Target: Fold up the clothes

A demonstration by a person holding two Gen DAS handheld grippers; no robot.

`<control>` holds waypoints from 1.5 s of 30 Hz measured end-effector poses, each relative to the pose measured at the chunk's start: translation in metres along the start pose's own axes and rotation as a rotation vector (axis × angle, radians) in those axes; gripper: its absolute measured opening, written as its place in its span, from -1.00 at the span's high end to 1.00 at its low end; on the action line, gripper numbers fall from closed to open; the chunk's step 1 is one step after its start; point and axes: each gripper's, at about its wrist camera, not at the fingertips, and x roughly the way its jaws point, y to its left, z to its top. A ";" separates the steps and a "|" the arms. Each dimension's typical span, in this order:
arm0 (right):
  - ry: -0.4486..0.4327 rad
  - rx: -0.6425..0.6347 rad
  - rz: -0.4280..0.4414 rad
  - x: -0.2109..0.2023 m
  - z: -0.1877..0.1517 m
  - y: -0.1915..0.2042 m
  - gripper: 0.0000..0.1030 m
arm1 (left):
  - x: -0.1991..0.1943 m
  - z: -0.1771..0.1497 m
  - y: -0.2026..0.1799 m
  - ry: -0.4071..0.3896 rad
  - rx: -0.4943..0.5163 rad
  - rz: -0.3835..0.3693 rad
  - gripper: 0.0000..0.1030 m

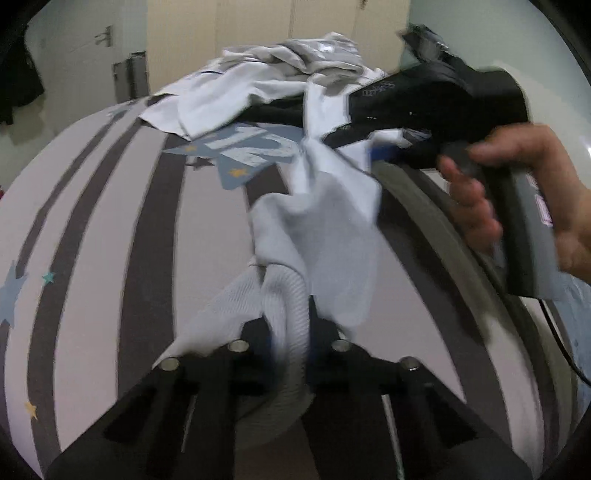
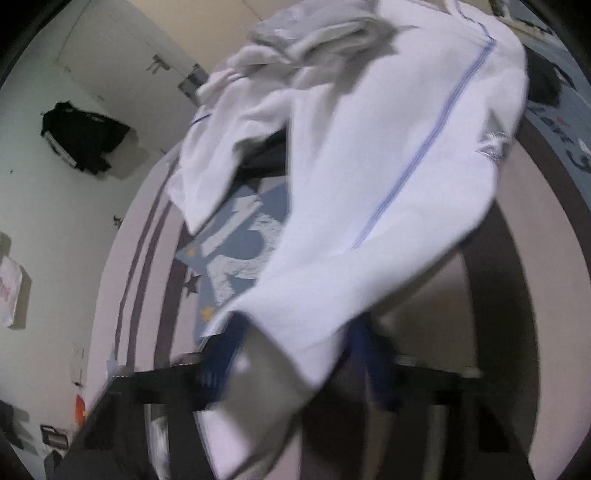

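A white garment [image 1: 325, 221] with a ribbed hem stretches between both grippers above the striped bed. At the bottom of the left wrist view, my left gripper [image 1: 295, 332] is shut on the ribbed hem. A hand [image 1: 517, 192] holds my right gripper [image 1: 382, 153] at the right, shut on the garment's far end. In the right wrist view the same white garment [image 2: 369, 184], with a thin blue seam line, drapes away from my right gripper [image 2: 299, 354]. Its blue fingers [image 2: 225, 354] pinch the cloth. Both views are motion-blurred.
A pile of white and grey clothes [image 1: 295, 62] lies at the far end of the bed over a black garment [image 1: 273, 109]. The bed sheet [image 1: 92, 240] has dark stripes, stars and a blue print [image 1: 243, 151]. Wardrobe doors [image 1: 258, 22] stand behind. Dark clothing [image 2: 81, 140] hangs on the wall.
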 end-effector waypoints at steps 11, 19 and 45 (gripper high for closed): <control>-0.199 -0.243 -0.199 -0.081 -0.066 0.002 0.96 | -0.074 -0.052 -0.042 -0.052 0.041 -0.020 0.87; -0.321 -0.318 -0.269 -0.199 -0.185 -0.050 0.97 | -0.154 -0.123 -0.121 -0.114 0.038 -0.107 0.88; -0.405 -0.288 -0.269 -0.404 -0.485 -0.071 -0.05 | -0.405 -0.387 -0.247 -0.064 0.017 -0.070 0.77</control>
